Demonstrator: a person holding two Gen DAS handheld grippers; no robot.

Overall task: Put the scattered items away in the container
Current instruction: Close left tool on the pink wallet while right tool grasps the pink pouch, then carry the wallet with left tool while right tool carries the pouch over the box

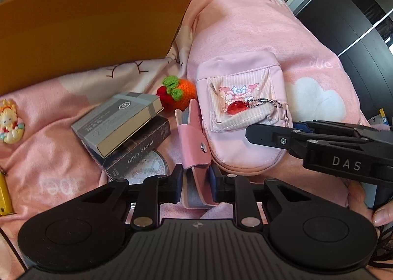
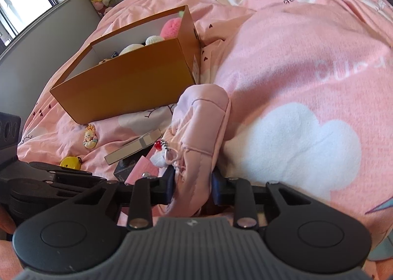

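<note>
The left gripper (image 1: 196, 185) is clamping its fingers on a pink snap-flap case (image 1: 194, 137); the right gripper (image 2: 192, 188) is clamping a pink zip pouch (image 2: 199, 137). Both are lying on the pink blanket (image 2: 307, 63) beside stacked card boxes (image 1: 118, 122), near the open orange cardboard box (image 2: 132, 81).

Bed (image 2: 307, 63), pink cloud-print cover. On it: orange box (image 2: 137, 86), pink pouch (image 1: 242, 118), crochet fruit (image 1: 179, 94), stacked card boxes (image 1: 118, 122), pink case (image 1: 194, 142), figurine magnet (image 1: 9, 120), yellow charm (image 2: 70, 162).
</note>
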